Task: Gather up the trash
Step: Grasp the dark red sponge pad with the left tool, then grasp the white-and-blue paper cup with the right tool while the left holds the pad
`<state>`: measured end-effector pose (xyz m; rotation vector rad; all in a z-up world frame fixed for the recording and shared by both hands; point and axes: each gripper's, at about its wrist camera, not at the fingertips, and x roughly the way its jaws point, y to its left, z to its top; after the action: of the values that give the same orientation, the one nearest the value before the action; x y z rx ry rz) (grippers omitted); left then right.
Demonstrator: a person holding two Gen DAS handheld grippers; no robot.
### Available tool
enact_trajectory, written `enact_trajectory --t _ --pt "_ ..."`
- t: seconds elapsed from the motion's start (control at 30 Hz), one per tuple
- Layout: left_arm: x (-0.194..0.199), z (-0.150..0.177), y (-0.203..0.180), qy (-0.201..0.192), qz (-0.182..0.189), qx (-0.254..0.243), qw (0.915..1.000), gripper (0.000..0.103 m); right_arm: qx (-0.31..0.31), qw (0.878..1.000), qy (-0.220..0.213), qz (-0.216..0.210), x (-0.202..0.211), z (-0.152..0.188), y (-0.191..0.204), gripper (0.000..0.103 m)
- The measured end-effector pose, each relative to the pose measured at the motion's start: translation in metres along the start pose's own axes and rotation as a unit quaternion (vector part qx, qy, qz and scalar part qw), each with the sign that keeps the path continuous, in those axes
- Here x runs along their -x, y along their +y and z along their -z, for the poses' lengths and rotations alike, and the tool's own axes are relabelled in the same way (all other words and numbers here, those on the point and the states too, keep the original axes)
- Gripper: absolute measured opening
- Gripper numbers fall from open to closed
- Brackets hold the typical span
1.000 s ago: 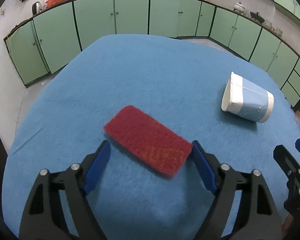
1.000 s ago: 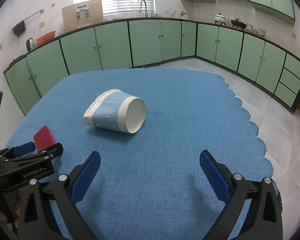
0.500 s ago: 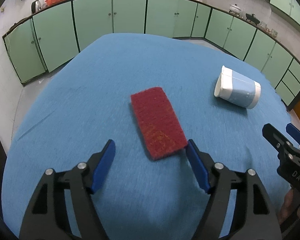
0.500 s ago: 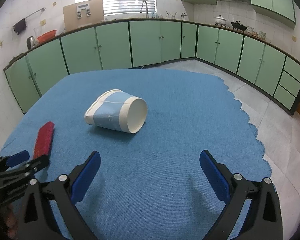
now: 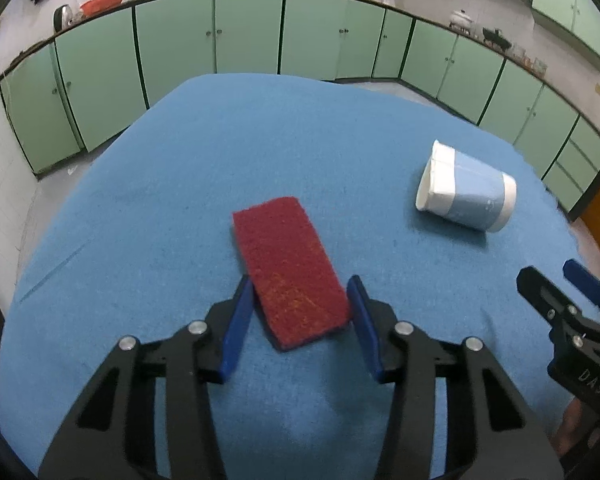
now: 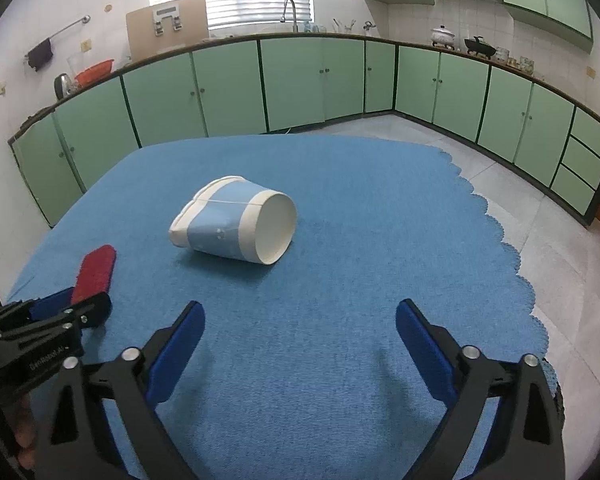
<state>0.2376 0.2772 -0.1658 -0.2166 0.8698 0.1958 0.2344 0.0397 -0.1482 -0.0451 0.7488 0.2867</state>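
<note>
Nothing collected yet. Left hand-held gripper point(image 5: 300, 294) jaws just closing around red pad point(image 5: 290, 270), not clamped; right hand-held gripper point(image 6: 300, 328) wide open, empty; cup point(image 6: 236, 222) lies untouched on worktop point(image 6: 360, 208).

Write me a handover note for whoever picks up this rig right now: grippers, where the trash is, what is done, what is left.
Left gripper: jaws have just been closing around the near end of the red scouring pad, which lies flat on the blue tablecloth; whether the pads press on it yet is unclear.
Right gripper: wide open, nothing between its jaws, short of the paper cup.
Cup lies on its side, dented, mouth towards the right gripper.
Done: nothing collected yet.
Left: finish the grip on the pad, pick up the cup. No bin in view.
</note>
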Motion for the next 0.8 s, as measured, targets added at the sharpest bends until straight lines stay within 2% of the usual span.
enact_trajectory --t 0.13,0.43,0.8 --pt "-0.001 -0.003 0.005 -0.002 0.008 0.005 1.0000 0.045 0.001 1.000 -0.005 -0.001 0.001 -0.001 0.001 0.092" --pt "-0.003 -0.021 0.003 -0.012 -0.013 -0.012 0.9998 0.045 0.024 0.999 -0.023 -0.003 -0.012 -0.026 0.009 0.092" --pt "-0.017 -0.047 0.006 -0.019 -0.019 -0.019 0.9994 0.045 0.020 0.999 0.001 -0.035 -0.052 -0.054 0.017 0.092"
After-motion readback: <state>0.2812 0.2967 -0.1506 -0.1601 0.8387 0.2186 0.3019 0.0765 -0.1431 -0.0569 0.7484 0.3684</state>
